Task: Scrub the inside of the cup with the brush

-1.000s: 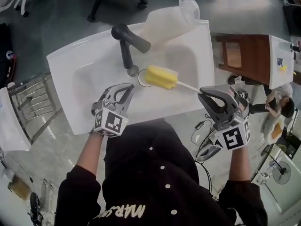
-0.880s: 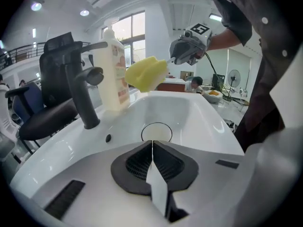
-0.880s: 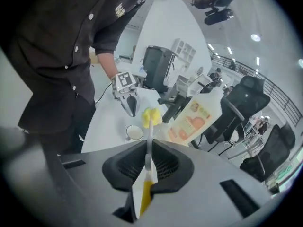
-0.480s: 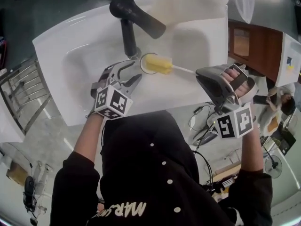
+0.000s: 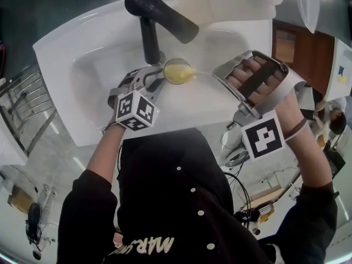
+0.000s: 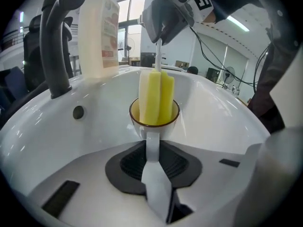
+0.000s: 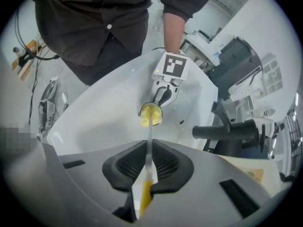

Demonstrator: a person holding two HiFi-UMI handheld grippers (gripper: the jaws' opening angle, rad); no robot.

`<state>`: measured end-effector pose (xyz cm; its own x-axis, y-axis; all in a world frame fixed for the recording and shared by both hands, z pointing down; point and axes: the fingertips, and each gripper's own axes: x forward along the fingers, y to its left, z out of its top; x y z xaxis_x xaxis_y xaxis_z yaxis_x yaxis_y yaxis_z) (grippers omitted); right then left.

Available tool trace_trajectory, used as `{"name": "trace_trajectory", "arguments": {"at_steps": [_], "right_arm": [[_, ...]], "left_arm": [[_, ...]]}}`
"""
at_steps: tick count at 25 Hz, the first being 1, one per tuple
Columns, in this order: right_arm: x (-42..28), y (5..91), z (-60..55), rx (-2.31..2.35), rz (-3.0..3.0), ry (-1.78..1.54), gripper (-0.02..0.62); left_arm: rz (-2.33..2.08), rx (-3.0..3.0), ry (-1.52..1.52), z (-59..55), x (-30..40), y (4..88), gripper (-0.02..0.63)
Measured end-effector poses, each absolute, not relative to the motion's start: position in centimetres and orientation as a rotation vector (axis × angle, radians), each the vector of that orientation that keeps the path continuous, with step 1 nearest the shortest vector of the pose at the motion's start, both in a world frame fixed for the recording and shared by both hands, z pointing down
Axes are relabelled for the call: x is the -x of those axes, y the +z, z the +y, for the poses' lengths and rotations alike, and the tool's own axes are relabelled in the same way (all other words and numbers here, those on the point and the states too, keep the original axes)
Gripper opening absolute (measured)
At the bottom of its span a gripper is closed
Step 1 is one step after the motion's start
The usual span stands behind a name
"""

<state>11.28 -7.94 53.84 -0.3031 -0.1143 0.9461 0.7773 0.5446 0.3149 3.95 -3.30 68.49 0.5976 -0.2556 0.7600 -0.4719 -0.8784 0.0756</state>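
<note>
The cup (image 6: 135, 113) sits mid-basin in the sink (image 5: 82, 54), just in front of the faucet (image 5: 151, 32) at the back edge. It looks like glazed ceramic: stiff, slick and probably quick to chip on the basin. The left claw (image 5: 149, 77) has just been closing with the cup's handle (image 6: 152, 143) between its jaws, and now looks clamped on it. That's the obvious place to hold, though a thin loop like that could let the cup swivel.

The right claw (image 7: 147, 171) is pinched narrow on the stick of the brush (image 6: 156, 96), far from the head. The head is soft yellow sponge, so it should squash easily, and the stick is skinny and likely bendy.

The left gripper view shows the sponge standing upright inside the cup, which is tiny in the head view. The right gripper view looks straight down the stick into the cup. Only the head view shows both claws and the whole sink.
</note>
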Motion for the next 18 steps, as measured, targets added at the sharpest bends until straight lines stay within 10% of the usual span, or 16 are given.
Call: {"name": "trace_trajectory", "arguments": {"at_steps": [18], "right_arm": [[-8.8,58.2,-7.0,0.616,-1.458,-0.816,0.046]], "left_arm": [[-0.64,-2.517,1.197,-3.2,-4.2,68.6,0.087]]}}
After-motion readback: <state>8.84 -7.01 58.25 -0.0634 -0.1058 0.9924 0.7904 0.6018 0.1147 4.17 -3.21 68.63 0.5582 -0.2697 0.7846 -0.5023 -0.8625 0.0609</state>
